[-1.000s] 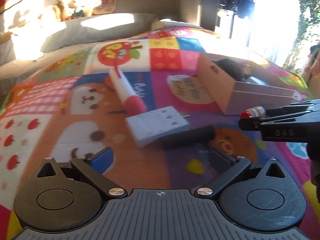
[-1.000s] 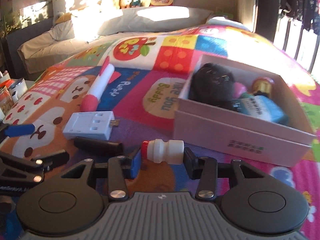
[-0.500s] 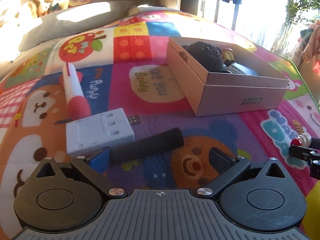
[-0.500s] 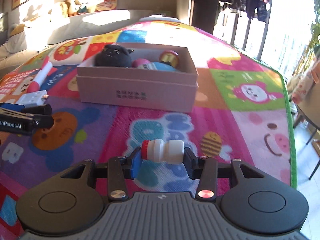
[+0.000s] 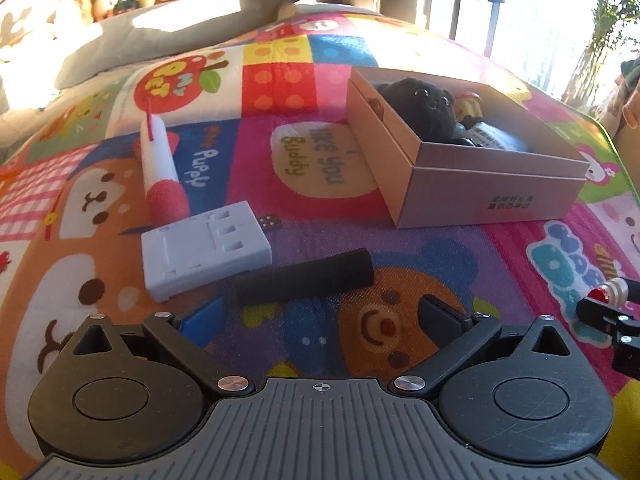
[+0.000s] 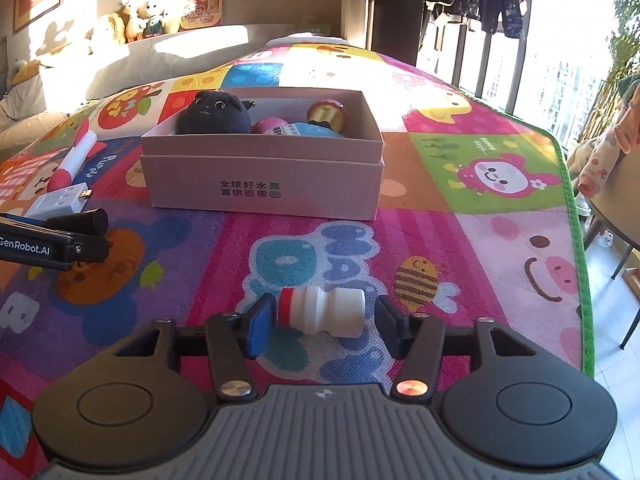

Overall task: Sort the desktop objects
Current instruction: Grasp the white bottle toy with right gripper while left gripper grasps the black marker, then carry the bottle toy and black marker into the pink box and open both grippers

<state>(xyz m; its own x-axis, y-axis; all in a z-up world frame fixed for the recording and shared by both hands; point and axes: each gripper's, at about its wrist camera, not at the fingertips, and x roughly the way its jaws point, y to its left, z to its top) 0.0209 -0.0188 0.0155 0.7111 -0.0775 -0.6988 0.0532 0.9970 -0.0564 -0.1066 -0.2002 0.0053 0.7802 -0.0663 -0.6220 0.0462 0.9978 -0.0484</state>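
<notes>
Right claw [image 6: 318, 326] is apart w/ the small white bottle [image 6: 322, 312] lying sideways between its fingers, red cap left, on the play mat [image 6: 460, 240], just short of the cardboard box [image 6: 262, 190]. Looks light, rigid plastic, smooth, prob. rolls; best pinched across the narrow waist. Left claw [image 5: 320, 314] is wide apart, empty, above the black cylinder [image 5: 304, 277] beside the white adapter [image 5: 204, 249]; cylinder looks stiff w/ a matte skin, so take it mid-length.

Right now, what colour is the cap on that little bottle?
Red, on a white bottle; the right wrist view shows it best.

Black tool [image 6: 320, 328], blue pad, silver screws
</notes>
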